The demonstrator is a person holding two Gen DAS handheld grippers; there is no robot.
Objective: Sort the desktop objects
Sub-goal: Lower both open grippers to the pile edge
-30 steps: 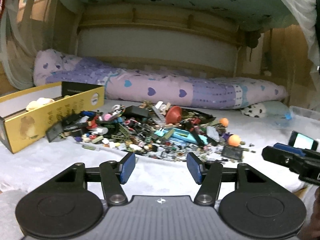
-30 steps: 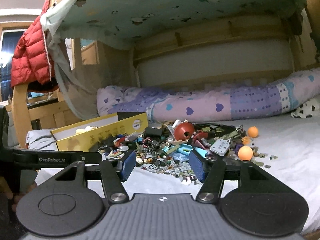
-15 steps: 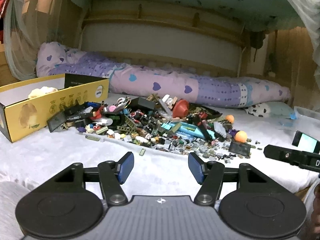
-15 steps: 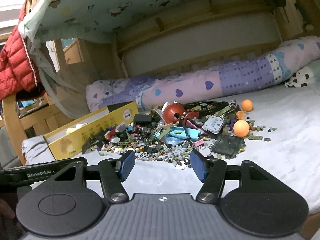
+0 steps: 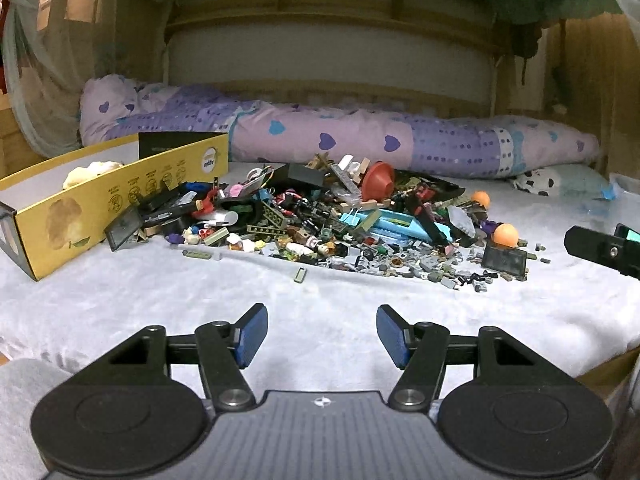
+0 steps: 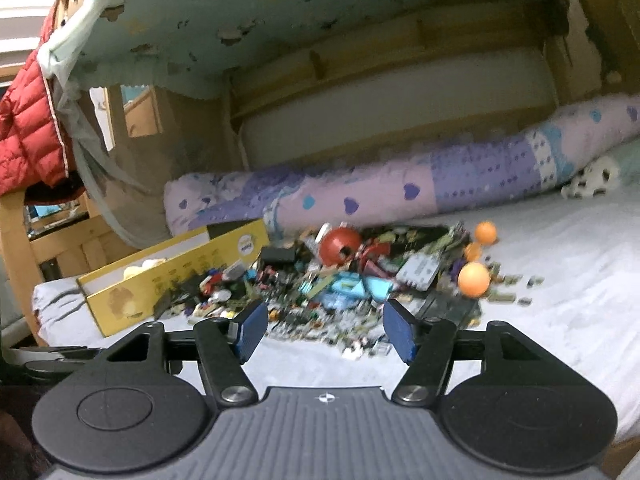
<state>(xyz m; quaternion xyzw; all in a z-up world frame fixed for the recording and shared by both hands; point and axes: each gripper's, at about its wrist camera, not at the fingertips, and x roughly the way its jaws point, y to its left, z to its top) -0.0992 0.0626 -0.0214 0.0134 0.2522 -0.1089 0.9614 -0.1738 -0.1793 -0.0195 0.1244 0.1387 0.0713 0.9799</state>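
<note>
Approaching pile of small toys (image 5: 340, 224) heaped on pale bed sheet (image 5: 160, 296), beside yellow box (image 5: 100, 204). Keeping left gripper (image 5: 318, 334) and right gripper (image 6: 324, 330) spread, empty. Targeting outlying orange ball (image 5: 506, 234) first, probably easiest.

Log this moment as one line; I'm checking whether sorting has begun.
left gripper: open, empty | right gripper: open, empty | toy pile: untouched on bed | yellow box: beside pile
</note>
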